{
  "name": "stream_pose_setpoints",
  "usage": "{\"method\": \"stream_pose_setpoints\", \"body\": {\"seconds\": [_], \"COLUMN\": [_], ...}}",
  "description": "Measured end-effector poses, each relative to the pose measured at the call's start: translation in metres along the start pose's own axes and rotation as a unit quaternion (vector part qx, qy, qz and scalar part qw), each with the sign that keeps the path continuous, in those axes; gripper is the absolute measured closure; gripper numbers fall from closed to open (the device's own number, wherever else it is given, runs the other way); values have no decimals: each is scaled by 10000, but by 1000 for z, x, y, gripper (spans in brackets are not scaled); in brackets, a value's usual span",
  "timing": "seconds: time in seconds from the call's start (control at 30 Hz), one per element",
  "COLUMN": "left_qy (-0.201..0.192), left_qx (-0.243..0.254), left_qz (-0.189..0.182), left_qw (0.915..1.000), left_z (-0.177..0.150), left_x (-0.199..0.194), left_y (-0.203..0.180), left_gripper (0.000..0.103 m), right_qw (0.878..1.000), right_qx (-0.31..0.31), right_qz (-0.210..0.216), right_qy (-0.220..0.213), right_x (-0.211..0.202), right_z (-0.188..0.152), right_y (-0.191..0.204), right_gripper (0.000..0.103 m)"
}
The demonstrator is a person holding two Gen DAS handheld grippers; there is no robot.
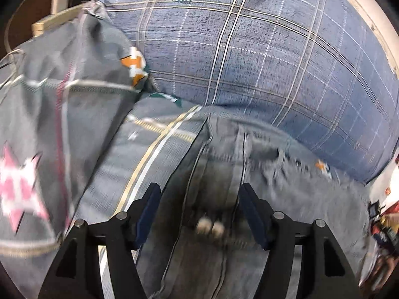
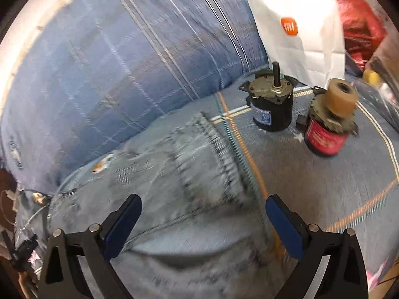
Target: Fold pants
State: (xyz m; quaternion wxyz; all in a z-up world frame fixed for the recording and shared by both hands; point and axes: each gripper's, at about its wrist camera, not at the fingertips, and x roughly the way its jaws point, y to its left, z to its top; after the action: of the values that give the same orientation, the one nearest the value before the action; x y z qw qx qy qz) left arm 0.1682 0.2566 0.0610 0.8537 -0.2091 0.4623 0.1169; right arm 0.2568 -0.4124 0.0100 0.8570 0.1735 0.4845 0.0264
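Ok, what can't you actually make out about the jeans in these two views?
- Jeans, left wrist view: legs cut off by the bottom edge, behind the left tool; fold state unclear.
- Metal buttons: motion-blurred.
- Back pocket, right wrist view: stitching smeared by blur.
- Black motor label: too small.

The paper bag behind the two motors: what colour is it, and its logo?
White paper bag with an orange square logo; clearest in the right wrist view.

Left gripper [image 1: 199, 199] and right gripper [image 2: 203, 211], lower frame: black angular linkage arms, silver round pivot pins, dark blue flat pads [image 2: 123, 226] lining each finger.
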Motion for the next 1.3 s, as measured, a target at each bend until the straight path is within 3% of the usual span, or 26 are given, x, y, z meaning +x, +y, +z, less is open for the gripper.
{"method": "stream_pose_setpoints", "body": {"seconds": [0.17,0.33,0.47,0.57,0.67,0.83,1.03,1.3], "left_qy": [435,831,1005,1003,1087,1271,1333,1267], "left_qx": [127,-110,-133,-94,-180,-370,-520,-530], "left_qz": [-304,-254,-229,-169,-222,-438,-652,-594], "left_qw": [9985,9962,9946,9948,9937,9902,9876,9887], "left_z": [36,62,65,67,68,72,81,93], "left_x": [48,96,117,122,125,129,125,132], "left_y": [-26,-34,-36,-32,-25,-12,-2,-5], "left_gripper": [37,37,37,39,53,54,54,54], "right_qw": [9984,9972,9965,9960,9941,9921,9906,9906], "right_qx": [-210,-676,-787,-759,-772,-627,-723,-756], "right_qz": [-293,-298,-283,-407,-597,-591,-756,-713], "right_qy": [444,-54,22,225,476,917,879,884], "right_x": [26,3,17,44,74,109,112,108], "right_z": [3,20,55,75,88,93,91,94], "right_y": [2,29,44,46,47,43,40,41], "right_gripper": [6,6,6,6,7,34,34,34]}}
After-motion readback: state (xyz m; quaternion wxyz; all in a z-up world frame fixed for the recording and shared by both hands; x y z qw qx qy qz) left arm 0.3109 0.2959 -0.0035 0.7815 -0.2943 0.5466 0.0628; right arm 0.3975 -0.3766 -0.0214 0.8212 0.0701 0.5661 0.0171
